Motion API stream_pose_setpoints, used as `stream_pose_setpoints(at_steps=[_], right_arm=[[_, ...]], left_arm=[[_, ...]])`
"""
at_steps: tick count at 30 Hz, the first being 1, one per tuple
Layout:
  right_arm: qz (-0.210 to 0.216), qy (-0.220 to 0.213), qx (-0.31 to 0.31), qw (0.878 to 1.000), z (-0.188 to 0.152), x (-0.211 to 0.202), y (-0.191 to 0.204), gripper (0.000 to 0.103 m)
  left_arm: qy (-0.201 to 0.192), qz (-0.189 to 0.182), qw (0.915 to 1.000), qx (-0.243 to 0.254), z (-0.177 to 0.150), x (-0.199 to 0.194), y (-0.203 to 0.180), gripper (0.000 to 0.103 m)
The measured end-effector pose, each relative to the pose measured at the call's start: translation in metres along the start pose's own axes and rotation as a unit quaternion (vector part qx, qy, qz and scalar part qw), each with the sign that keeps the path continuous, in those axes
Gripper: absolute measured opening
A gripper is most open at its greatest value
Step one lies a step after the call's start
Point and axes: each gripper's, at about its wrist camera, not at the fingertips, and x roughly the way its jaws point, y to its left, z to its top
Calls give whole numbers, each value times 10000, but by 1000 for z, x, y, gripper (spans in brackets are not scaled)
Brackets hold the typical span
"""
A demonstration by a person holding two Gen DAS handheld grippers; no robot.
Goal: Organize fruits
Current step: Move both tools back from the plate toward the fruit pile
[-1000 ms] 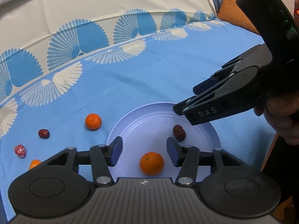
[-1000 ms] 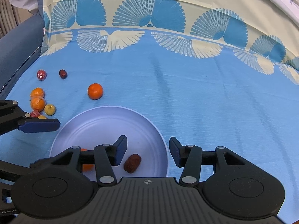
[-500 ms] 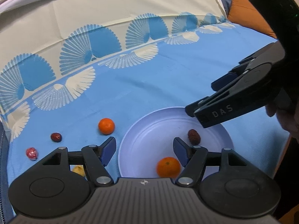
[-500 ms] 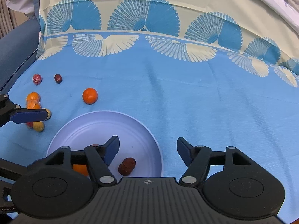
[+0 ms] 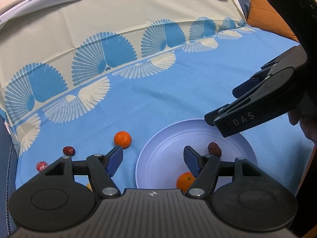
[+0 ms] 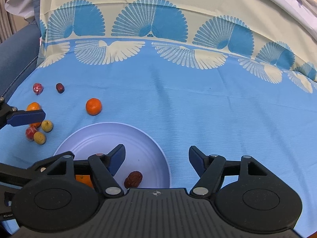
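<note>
My plate (image 6: 95, 138) is pale lilac, holding a wrinkled brown date (image 6: 133, 179) and an orange (image 5: 185, 181). Both my left gripper (image 5: 153, 159) and right gripper (image 6: 156, 159) are spread wide, gripping nothing.

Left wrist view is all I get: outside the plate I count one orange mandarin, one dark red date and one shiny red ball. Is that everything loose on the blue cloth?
Observer: No. The right wrist view shows two small yellow-green round fruits side by side, left of the pale lilac round plate.
Visitor: Anything more?
Observer: A second shiny red ball touches the nearer yellow-green one.
Visitor: And oranges?
Observer: At least one more orange mandarin sits partly behind the left gripper's blue finger.
</note>
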Motion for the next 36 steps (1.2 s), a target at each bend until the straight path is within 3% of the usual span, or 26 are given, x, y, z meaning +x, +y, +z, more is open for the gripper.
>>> stream_pose_setpoints(at_steps=[9, 12, 14, 15, 17, 22, 28, 31, 34, 36], right_arm=[[-37, -62, 3, 10000, 0, 0, 2, 73], [-25, -70, 21, 10000, 0, -1, 2, 72], [-34, -88, 14, 10000, 0, -1, 3, 71], [-38, -106, 14, 9999, 0, -2, 3, 71], [-43, -152, 27, 9999, 1, -3, 3, 67], [24, -353, 208, 9992, 5, -7, 0, 23], [287, -666, 329, 9968, 10, -16, 4, 20], [555, -700, 258, 9957, 12, -18, 13, 20], [781, -618, 85, 9950, 15, -17, 27, 20], [973, -586, -60, 9935, 19, -17, 39, 21]], left_arm=[[-95, -27, 9995, -315, 4, -4, 13, 71], [-153, 32, 9986, -504, 7, -8, 23, 47], [-149, 78, 9972, -731, 9, -9, 34, 13], [-135, 120, 9963, -840, 10, -9, 40, 7], [-115, 221, 9939, -1077, 12, -10, 53, 5], [-376, 449, 9861, -1558, 17, -30, 102, 4], [-194, 618, 9619, -2657, -3, -40, 187, 4], [298, 511, 9503, -3055, -19, -27, 197, 4], [502, 323, 9472, -3150, -19, -15, 196, 4], [861, 192, 9404, -3283, -24, 0, 197, 5]])
